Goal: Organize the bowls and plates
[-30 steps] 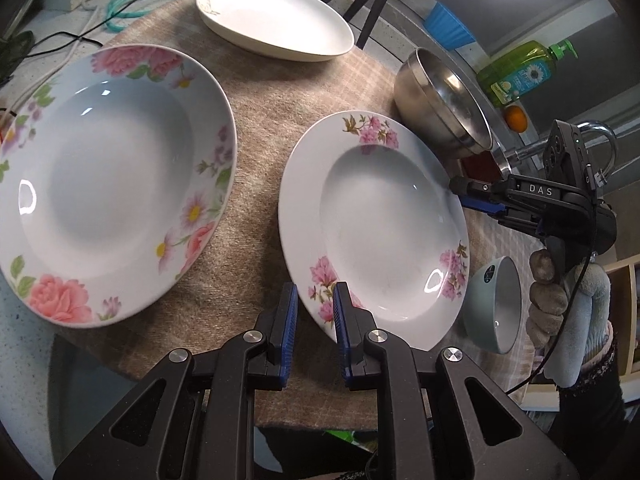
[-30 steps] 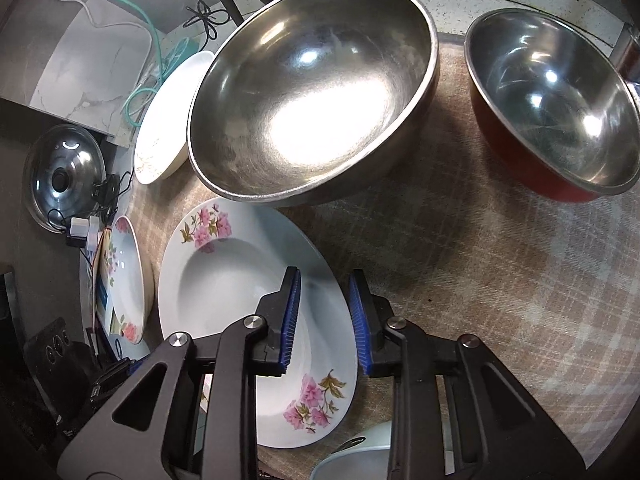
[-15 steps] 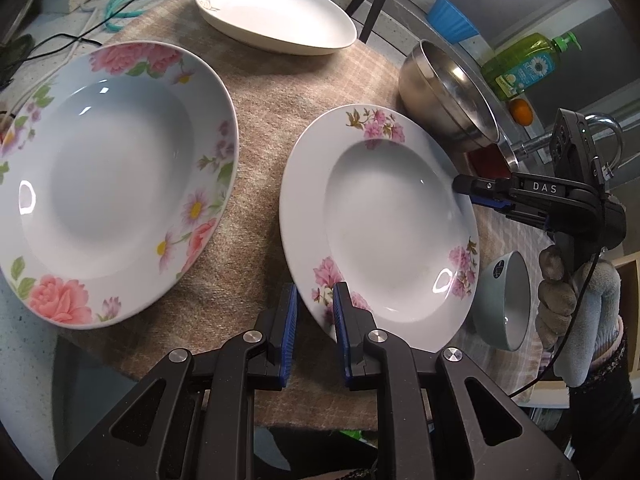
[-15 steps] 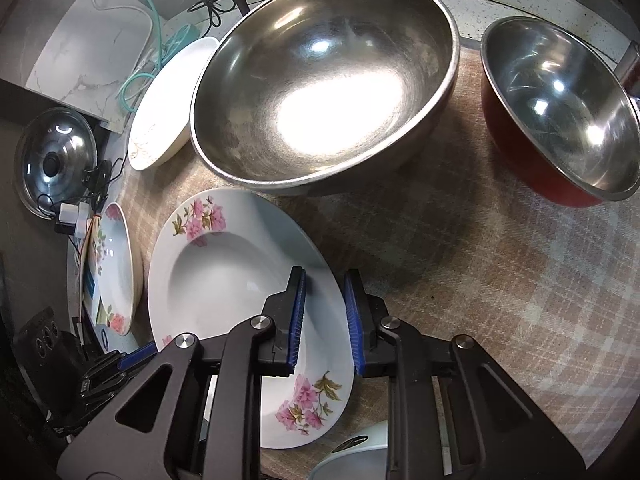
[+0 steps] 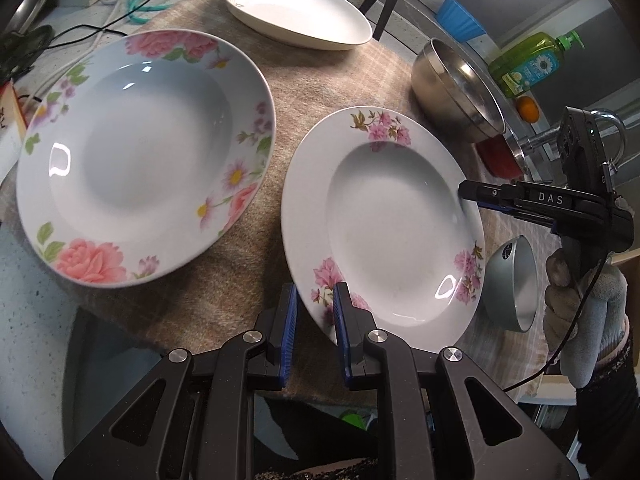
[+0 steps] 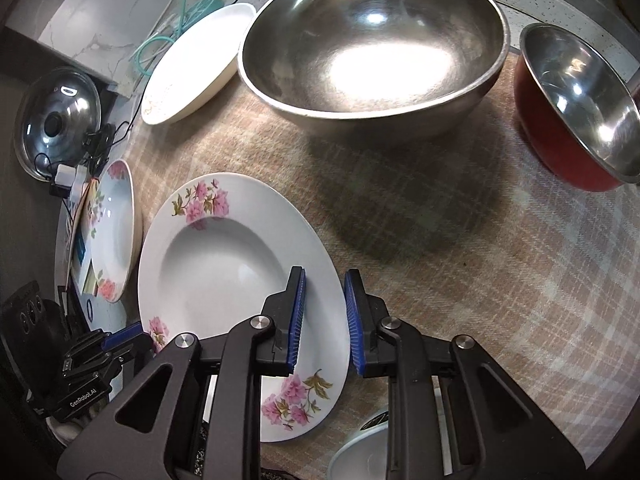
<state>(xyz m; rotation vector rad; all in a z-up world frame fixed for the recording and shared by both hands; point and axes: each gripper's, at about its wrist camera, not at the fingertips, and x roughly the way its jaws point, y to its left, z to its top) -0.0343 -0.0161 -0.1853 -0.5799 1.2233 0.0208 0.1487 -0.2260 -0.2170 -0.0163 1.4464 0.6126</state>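
On the checked cloth, two grippers pinch one flowered plate.

The pink-flower plate (image 5: 384, 232) lies in the middle of the cloth (image 6: 460, 240). The left gripper (image 5: 314, 312) is clenched on its near rim, and the right gripper (image 6: 324, 312) is clenched on the far rim. A bigger rose plate (image 5: 132, 152) sits beside it, with a big steel bowl (image 6: 372, 48) and a red bowl (image 6: 576, 108) behind.

Your open lane was the checked cloth (image 6: 460, 264) right of the pink-flowered plate (image 6: 224, 264); the large steel bowl (image 6: 372, 40) and red-sided bowl (image 6: 576, 112) blocked the far side.
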